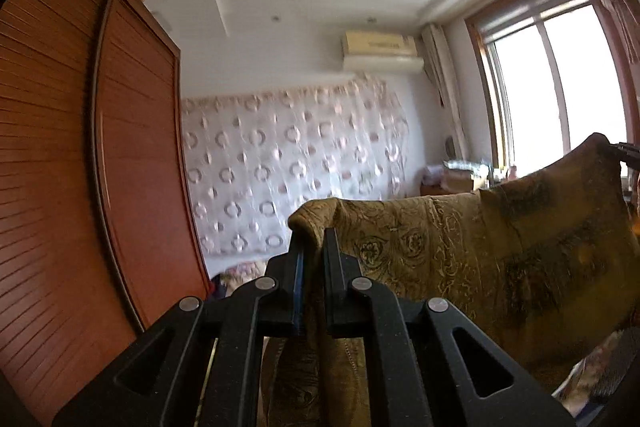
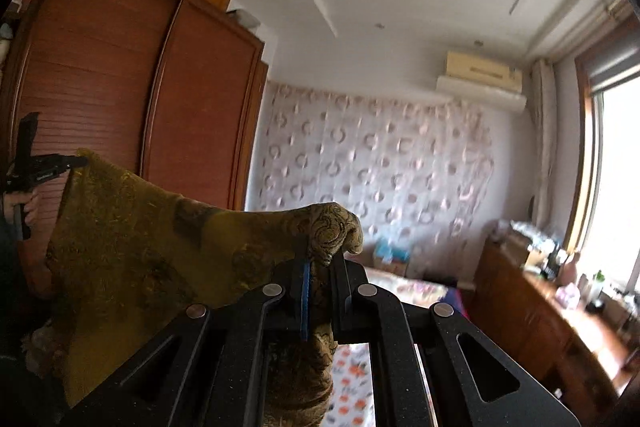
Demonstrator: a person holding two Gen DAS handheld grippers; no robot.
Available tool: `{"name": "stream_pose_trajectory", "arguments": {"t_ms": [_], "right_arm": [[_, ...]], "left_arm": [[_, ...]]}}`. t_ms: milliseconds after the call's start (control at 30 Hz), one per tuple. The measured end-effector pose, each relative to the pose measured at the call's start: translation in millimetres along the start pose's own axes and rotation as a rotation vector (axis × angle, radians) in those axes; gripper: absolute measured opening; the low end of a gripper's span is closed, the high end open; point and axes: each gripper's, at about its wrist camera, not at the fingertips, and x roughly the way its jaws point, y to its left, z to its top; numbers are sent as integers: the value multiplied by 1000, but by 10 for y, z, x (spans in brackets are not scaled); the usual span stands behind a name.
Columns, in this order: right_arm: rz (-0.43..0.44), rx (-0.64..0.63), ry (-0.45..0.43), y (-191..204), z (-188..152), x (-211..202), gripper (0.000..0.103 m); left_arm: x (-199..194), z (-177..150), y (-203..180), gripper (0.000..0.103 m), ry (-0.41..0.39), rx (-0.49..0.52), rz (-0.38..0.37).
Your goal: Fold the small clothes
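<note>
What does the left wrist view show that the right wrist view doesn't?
Only the left wrist view: the left gripper close up, shut on a corner of the garment, and the full bright window.

Only the right wrist view: the right gripper close up, shut on the other corner, the hand holding the left gripper, and a cluttered dresser.

Both: the olive patterned garment held up between the grippers, the wardrobe, the air conditioner.

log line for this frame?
left gripper: shut on cloth | right gripper: shut on cloth | cloth: stretched between both, lifted

Blurred patterned curtain and desk clutter; cloth's lower part behind gripper bodies.
</note>
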Motion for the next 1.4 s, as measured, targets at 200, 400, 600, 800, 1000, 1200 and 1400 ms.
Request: {"name": "stream_pose_trajectory", "arguments": {"t_ms": [200, 400, 600, 800, 1000, 1200, 1400], "right_arm": [[-32, -33, -19, 34, 174, -226, 7], [-53, -50, -2, 189, 102, -123, 7], [-81, -63, 31, 343, 20, 111, 7], [-82, -33, 188, 267, -353, 966, 7], [-111, -23, 440, 252, -1252, 2262, 18], [-124, 44, 658, 463, -1916, 2797, 42], [-100, 96, 678, 494, -1936, 2586, 43]], "left_arm": [[-74, 48, 107, 9, -43, -12, 6], [-65, -21, 67, 9, -51, -18, 3], [136, -56, 52, 9, -26, -22, 6], [1067, -534, 82, 9, 126, -25, 24], [2212, -1351, 59, 18, 318, -28, 24], [2544, -1971, 61, 49, 495, -46, 21], [2274, -2210, 27, 74, 552, -73, -22]]}}
